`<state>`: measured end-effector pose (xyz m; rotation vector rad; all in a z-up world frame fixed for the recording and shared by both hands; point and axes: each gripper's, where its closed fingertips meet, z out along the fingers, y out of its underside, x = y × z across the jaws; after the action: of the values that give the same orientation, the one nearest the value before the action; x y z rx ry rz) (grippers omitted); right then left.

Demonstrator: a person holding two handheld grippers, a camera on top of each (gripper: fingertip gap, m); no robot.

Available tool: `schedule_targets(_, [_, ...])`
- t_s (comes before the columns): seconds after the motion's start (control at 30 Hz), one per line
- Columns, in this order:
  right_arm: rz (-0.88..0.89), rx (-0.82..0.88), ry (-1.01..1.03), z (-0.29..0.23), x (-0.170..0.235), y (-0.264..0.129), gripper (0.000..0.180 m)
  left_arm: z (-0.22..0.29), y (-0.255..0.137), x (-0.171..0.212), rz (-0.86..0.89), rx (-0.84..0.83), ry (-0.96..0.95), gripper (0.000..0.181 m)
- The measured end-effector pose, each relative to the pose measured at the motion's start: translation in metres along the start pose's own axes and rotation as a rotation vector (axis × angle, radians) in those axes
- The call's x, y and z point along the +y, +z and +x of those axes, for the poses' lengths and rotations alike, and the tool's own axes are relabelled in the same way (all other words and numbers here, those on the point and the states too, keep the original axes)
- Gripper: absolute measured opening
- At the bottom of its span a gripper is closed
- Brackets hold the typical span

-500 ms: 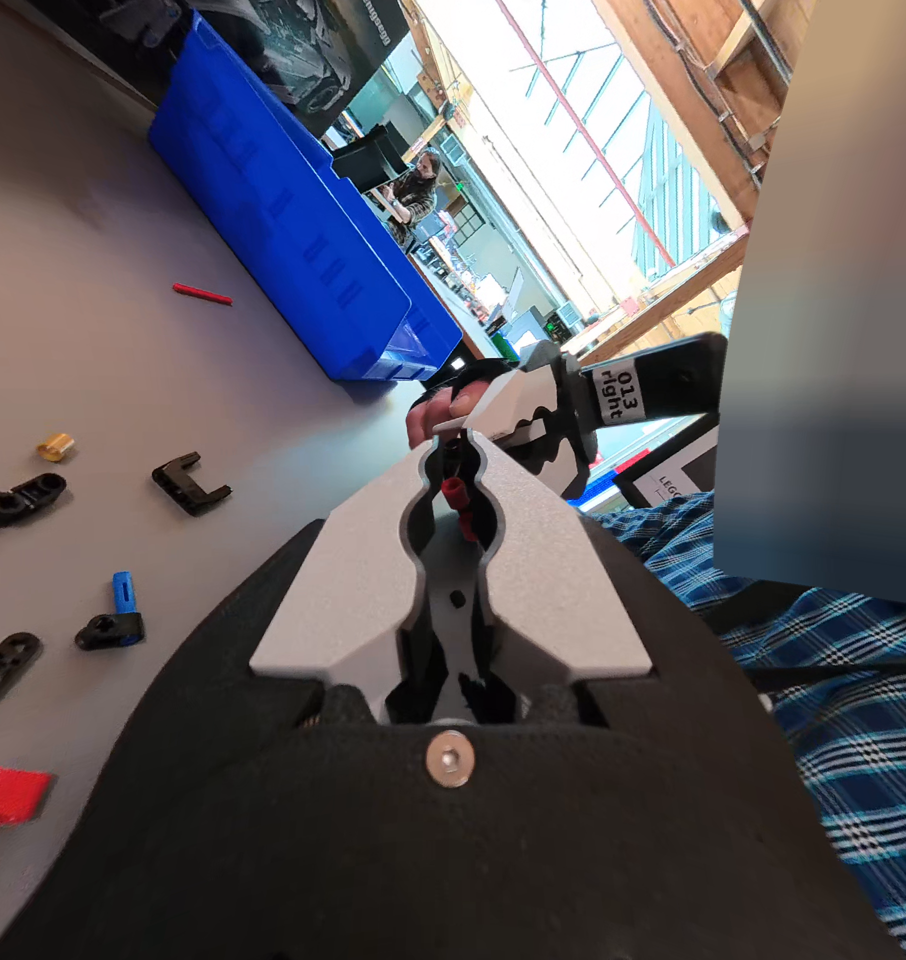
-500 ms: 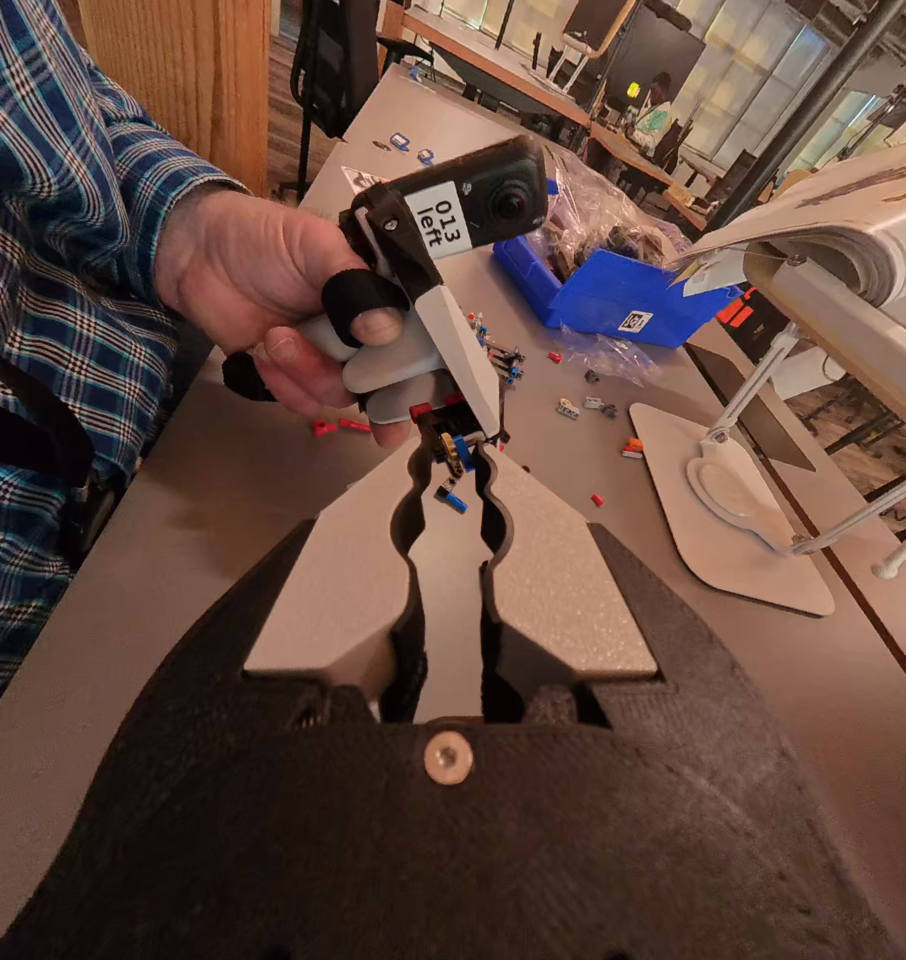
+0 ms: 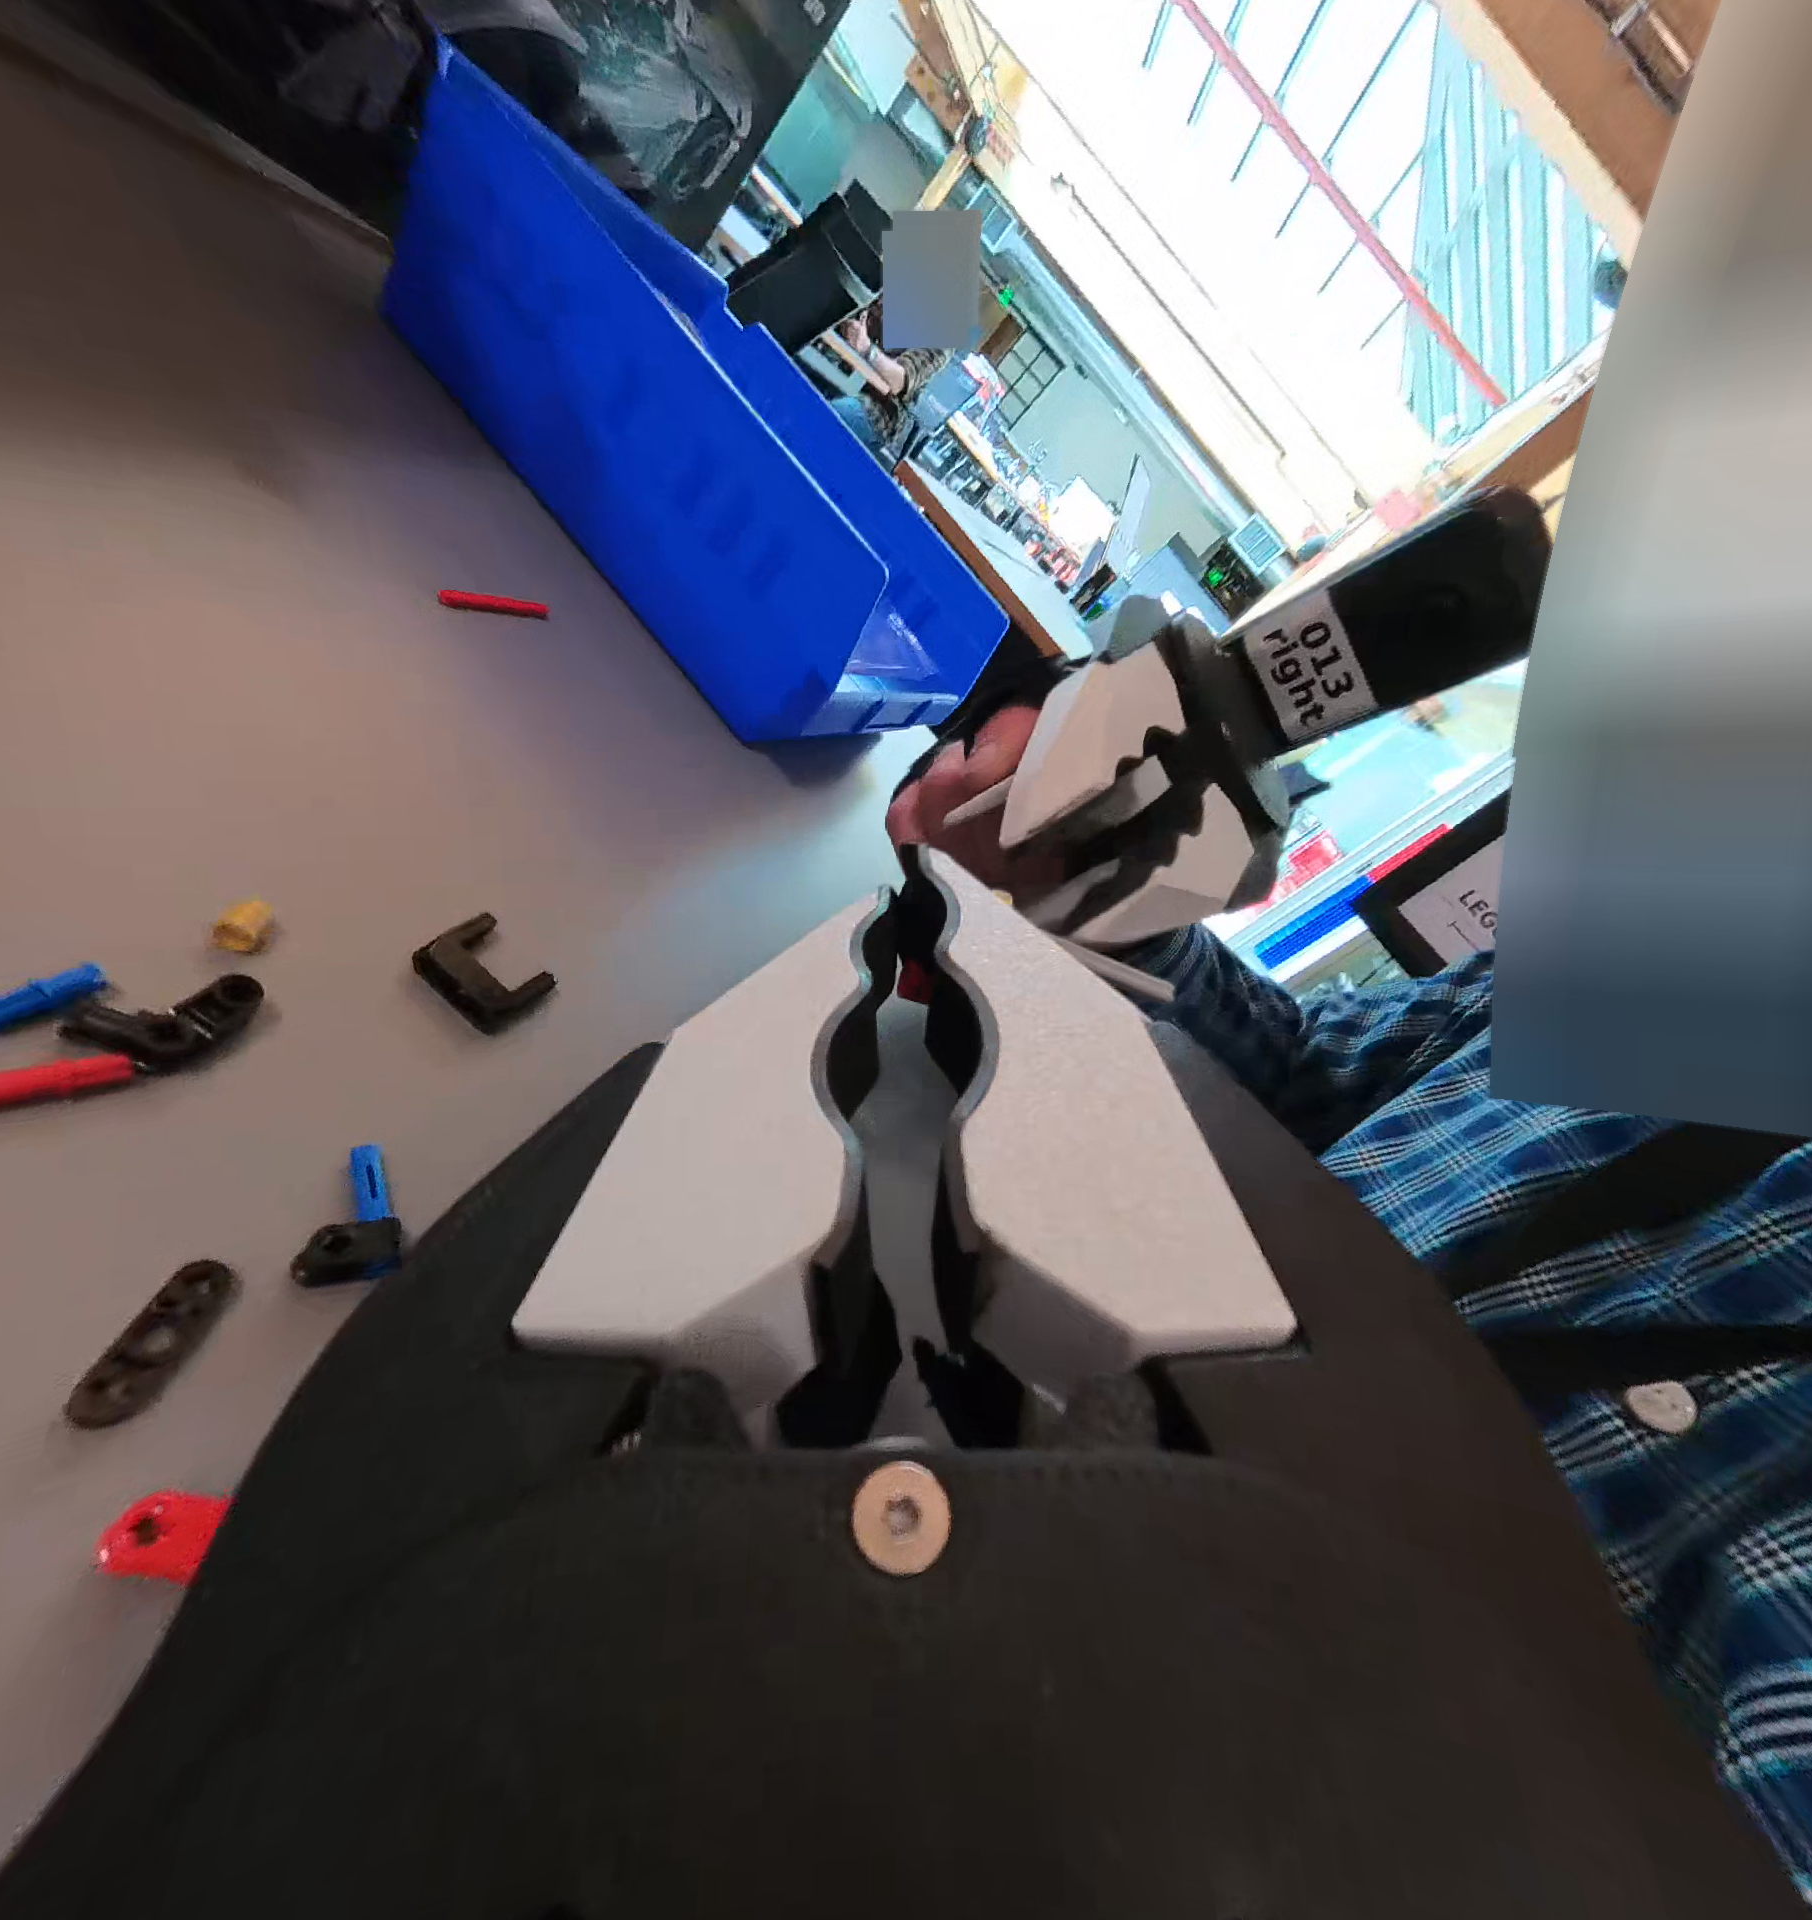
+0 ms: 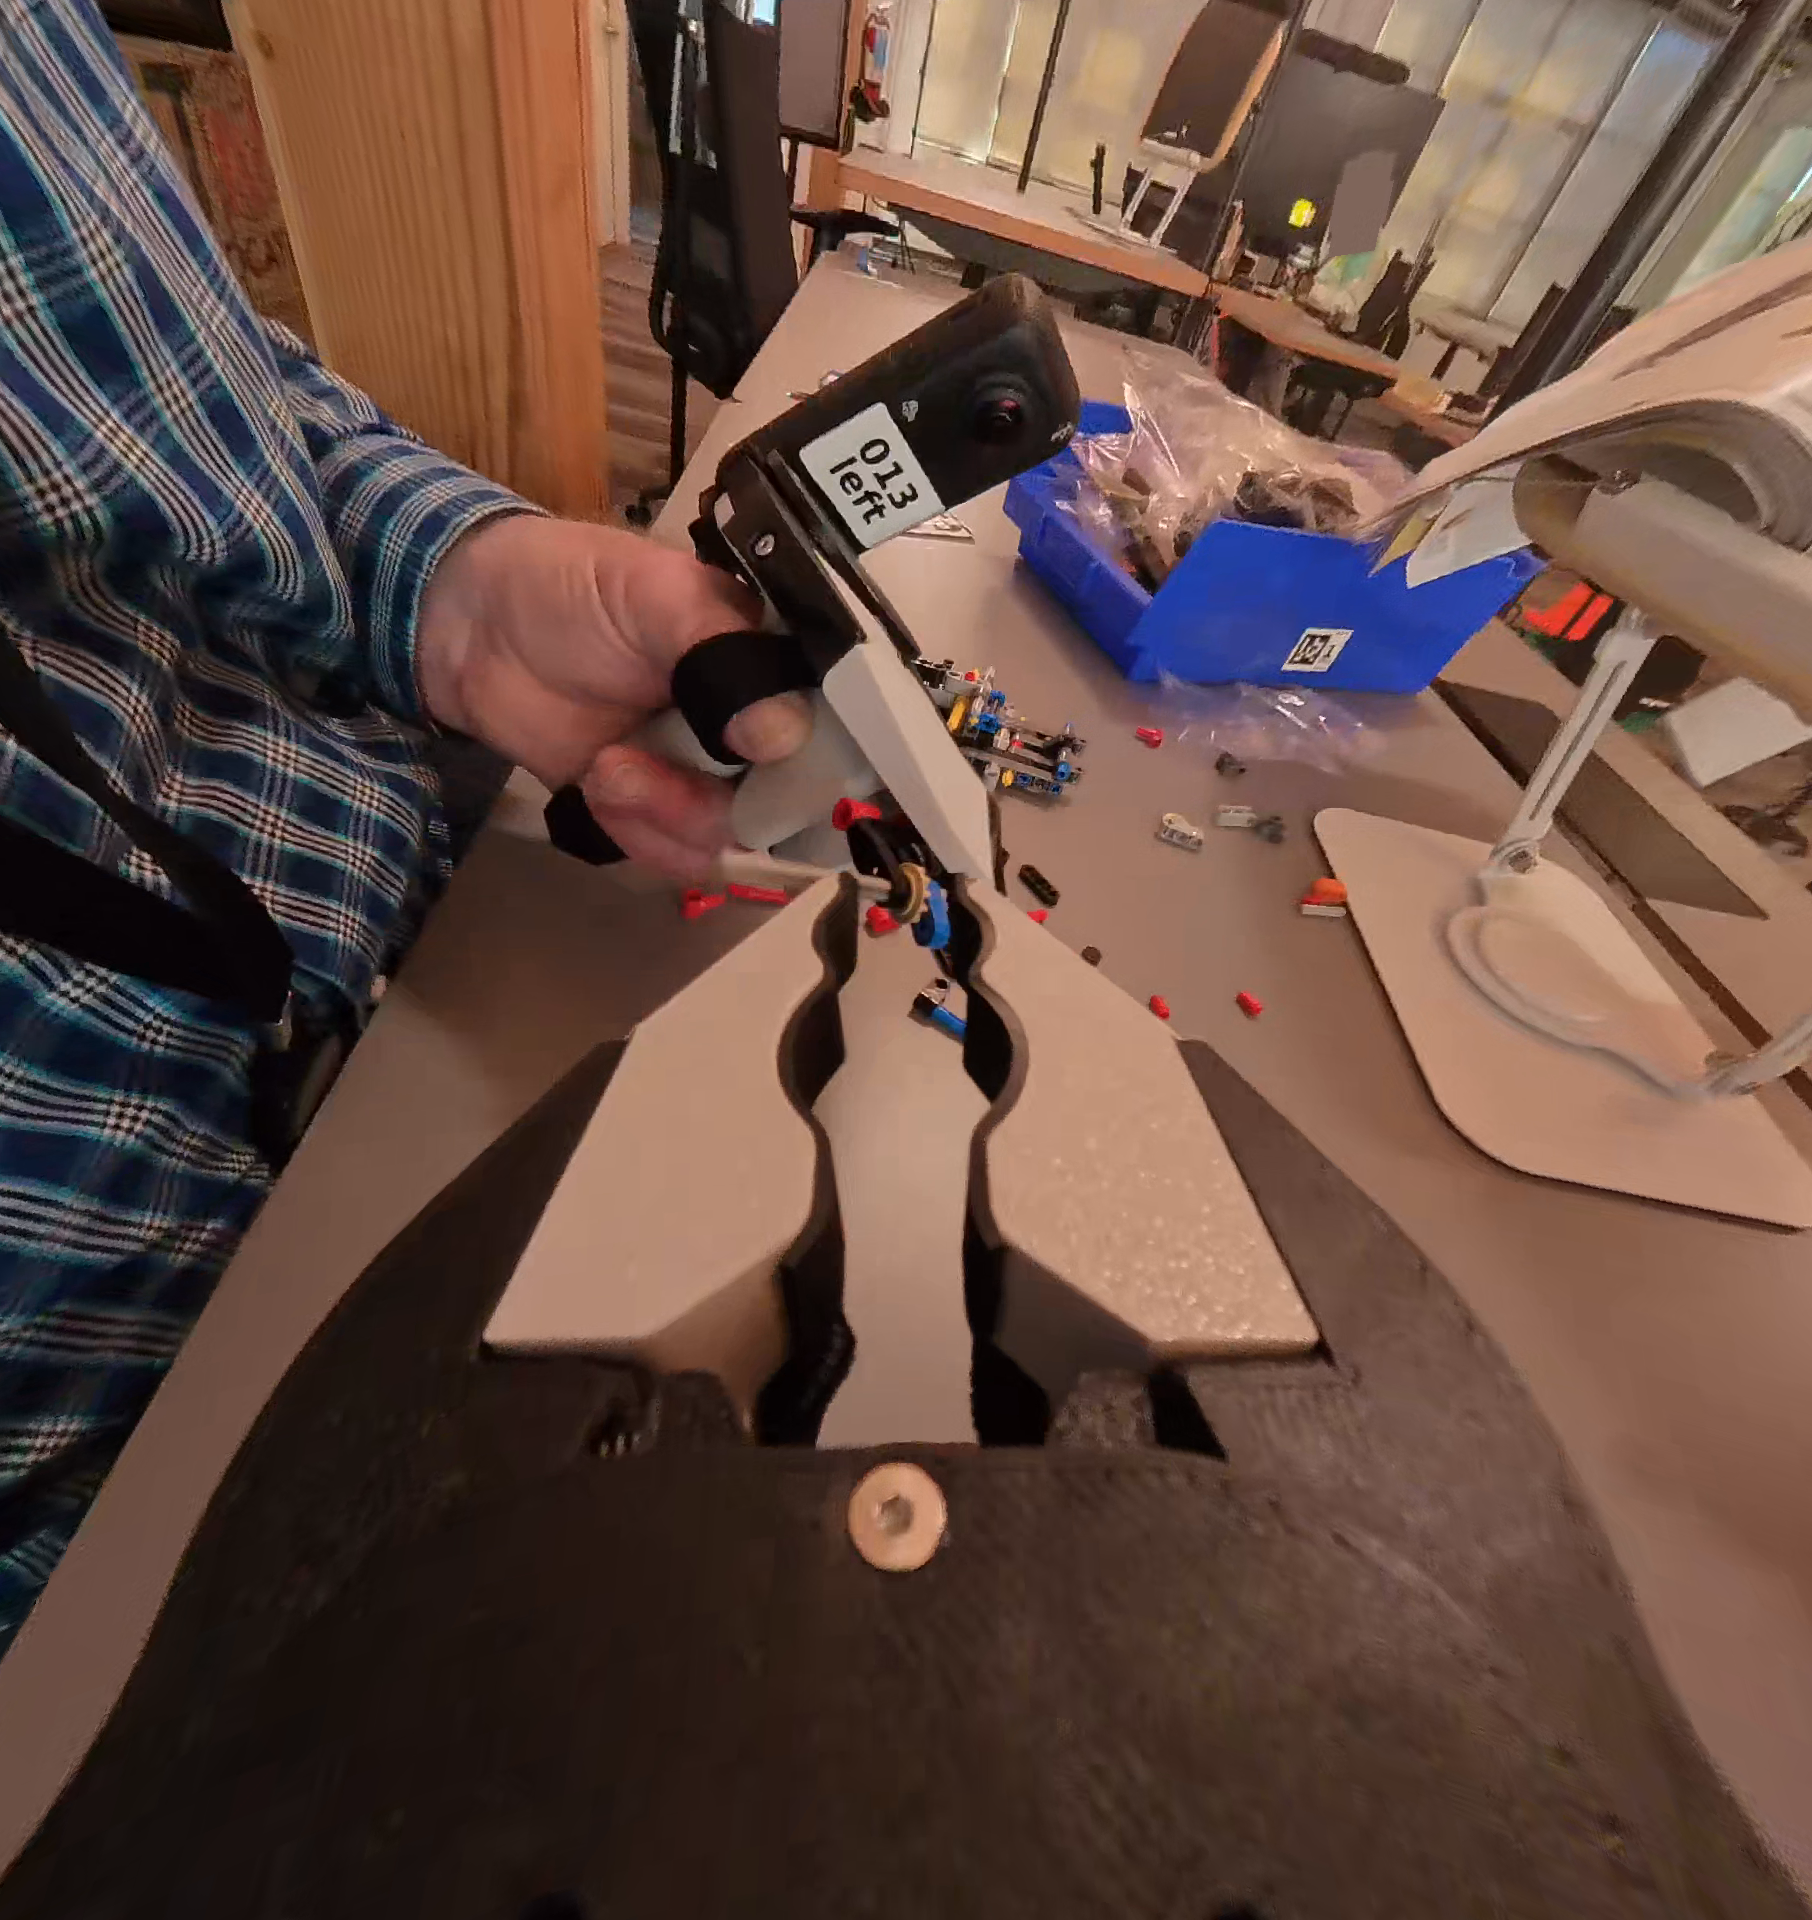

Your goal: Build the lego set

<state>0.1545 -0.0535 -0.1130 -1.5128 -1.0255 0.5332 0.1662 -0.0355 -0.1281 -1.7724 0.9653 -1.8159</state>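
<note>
Your left gripper point(image 3: 907, 909) pinches one small lego assembly point(image 4: 907, 894) — black, with red and blue bits — above the table point(image 3: 206, 675). Your right gripper point(image 4: 902, 904) meets it too, its fingers probably gripping it. Behind sits one blue bin point(image 4: 1266, 613).

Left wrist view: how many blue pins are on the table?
2 blue pins: one at the left edge, one lower down, stuck in a black connector. Others may be hidden.
</note>
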Motion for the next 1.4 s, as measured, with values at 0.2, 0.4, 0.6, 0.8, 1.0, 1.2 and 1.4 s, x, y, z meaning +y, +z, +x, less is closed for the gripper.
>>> schedule_targets(0.2, [0.003,-0.058,0.145,0.001,0.006,0.001,0.024,0.002,0.002,0.003,-0.027,0.023,0.040,0.000])
schedule_targets(0.4, [0.025,-0.148,0.268,-0.002,0.007,0.002,0.028,0.006,0.003,0.004,-0.031,0.060,0.051,0.000])
schedule_targets(0.6, [0.017,-0.176,0.284,-0.012,0.010,0.010,0.021,0.007,0.008,0.005,-0.035,0.055,0.088,0.000])
schedule_targets(0.8, [-0.098,-0.127,0.280,-0.008,0.032,0.009,0.022,-0.024,0.006,0.005,-0.043,-0.121,0.114,0.000])
schedule_targets(1.0, [-0.172,-0.158,0.264,-0.022,0.041,0.007,0.021,-0.023,-0.003,0.017,-0.115,-0.143,0.148,0.000])
schedule_targets(1.2, [-0.229,-0.241,0.282,-0.057,0.054,0.005,0.027,0.002,-0.033,0.054,-0.391,-0.101,0.403,0.014])
schedule_targets(1.4, [-0.315,-0.325,0.228,-0.100,0.055,0.003,0.025,0.007,-0.065,0.105,-0.710,-0.070,0.629,0.027])
